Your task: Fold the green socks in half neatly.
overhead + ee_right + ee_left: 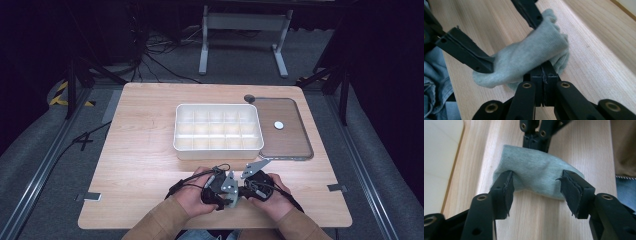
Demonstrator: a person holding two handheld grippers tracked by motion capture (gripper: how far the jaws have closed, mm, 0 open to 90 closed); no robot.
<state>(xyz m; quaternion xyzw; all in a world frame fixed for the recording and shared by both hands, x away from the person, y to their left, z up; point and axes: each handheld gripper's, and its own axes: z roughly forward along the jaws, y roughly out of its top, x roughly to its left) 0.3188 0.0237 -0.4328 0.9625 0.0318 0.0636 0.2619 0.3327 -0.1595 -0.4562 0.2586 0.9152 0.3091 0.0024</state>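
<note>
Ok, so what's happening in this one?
A person at a wooden table works a small grey-green sock with two handheld grippers near the table's front edge. The right gripper is shut on one end of the sock, while the left gripper is open, its jaws standing either side of it. A white compartment box and its clear lid lie farther back, untouched.
</note>
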